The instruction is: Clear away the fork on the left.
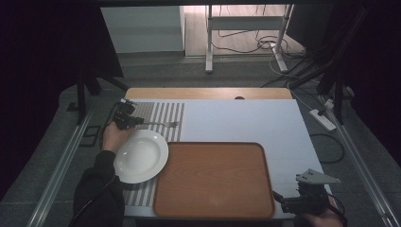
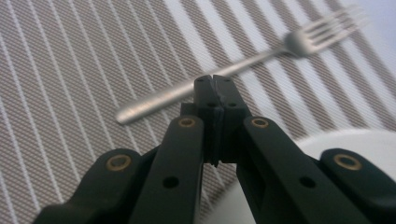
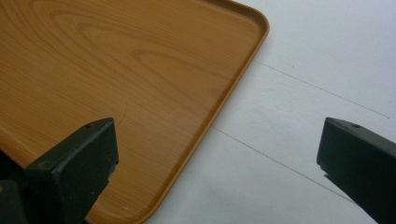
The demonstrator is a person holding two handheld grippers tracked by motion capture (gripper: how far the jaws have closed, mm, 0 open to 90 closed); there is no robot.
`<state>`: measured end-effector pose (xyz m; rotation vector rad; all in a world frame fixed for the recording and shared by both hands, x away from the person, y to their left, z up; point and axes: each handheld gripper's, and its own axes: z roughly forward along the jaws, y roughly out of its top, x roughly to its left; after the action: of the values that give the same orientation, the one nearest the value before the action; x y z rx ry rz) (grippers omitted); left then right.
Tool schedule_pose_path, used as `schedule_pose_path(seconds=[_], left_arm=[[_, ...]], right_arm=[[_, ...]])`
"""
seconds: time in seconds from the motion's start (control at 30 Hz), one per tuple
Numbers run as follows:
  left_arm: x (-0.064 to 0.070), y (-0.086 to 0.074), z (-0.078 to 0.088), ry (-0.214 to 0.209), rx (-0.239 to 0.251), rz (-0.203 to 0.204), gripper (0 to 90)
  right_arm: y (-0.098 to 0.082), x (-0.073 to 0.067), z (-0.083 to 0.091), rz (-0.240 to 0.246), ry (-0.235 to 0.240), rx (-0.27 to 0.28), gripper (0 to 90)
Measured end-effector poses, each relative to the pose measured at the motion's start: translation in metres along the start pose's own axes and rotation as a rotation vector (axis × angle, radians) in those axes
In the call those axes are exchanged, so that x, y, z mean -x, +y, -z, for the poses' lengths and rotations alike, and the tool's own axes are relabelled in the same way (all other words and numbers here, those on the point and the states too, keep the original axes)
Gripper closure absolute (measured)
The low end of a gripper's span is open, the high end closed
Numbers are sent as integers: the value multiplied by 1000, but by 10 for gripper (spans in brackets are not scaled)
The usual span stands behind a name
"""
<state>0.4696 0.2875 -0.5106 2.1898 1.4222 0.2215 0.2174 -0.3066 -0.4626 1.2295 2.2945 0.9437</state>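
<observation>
Here the left hand-held gripper (image 2: pixel 215 84) has its two black jaws pressed flat together, and they pinch the thin handle of a silver fork (image 2: pixel 233 70). In the high view the left hand-held gripper (image 1: pixel 126 117) sits at the far left of the table (image 1: pixel 246 120), with the fork (image 1: pixel 163 124) sticking out to the side over a striped placemat (image 1: pixel 163 111). The fork looks a bit blurry in the left gripper view, so I cannot tell if it is lifted or lies flat on the mat.

The grip is near the middle of the handle, and the handle is smooth and skinny. I think the fork could spin or slide out if the hand tips or moves fast. The heavy end with the prongs could swing down.

Just beside the fork is a white plate (image 1: pixel 140 156), close to the hand. A falling fork could bang its rim.

The right hand-held gripper (image 3: pixel 219 154) is wide open and holds nothing. It waits near the corner of a wooden tray (image 3: pixel 116 70), partly over its edge. A sudden dip could bump the tray (image 1: pixel 213 177).
</observation>
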Motion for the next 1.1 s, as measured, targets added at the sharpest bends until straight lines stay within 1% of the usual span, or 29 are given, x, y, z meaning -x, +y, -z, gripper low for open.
schedule_pose_path(seconds=[0.07,0.2,0.3,0.4,0.5,0.53,0.57,0.7,0.87,0.93,1.03,1.1], left_arm=[[-5,4,-4,16,-17,6,894],[-14,10,-11,31,-36,30,894],[-22,13,-16,39,-54,60,893],[-26,14,-22,65,-91,65,893],[-28,14,-24,72,-91,80,893],[-28,13,-25,75,-104,73,894],[-26,12,-24,80,-103,62,894],[-22,6,-20,58,-118,48,894],[-17,-4,-14,6,-137,29,894],[-15,-8,-12,-8,-132,23,894],[-14,-11,-10,-33,-147,10,894],[-12,-12,-9,-40,-154,1,894]], right_arm=[[0,0,0,0,0,0,0],[0,0,0,2,2,0,0],[0,0,0,3,4,-1,0],[0,0,0,5,4,-1,0],[0,0,-1,6,3,0,0],[0,0,-1,6,3,-2,0],[0,-1,-1,7,2,-3,0],[0,-1,-1,15,-1,-8,0],[0,-2,-1,25,-6,-14,0],[0,-2,-1,21,-4,-9,0],[0,-2,-1,17,-2,-7,0],[0,-2,-1,23,-4,-11,0]])
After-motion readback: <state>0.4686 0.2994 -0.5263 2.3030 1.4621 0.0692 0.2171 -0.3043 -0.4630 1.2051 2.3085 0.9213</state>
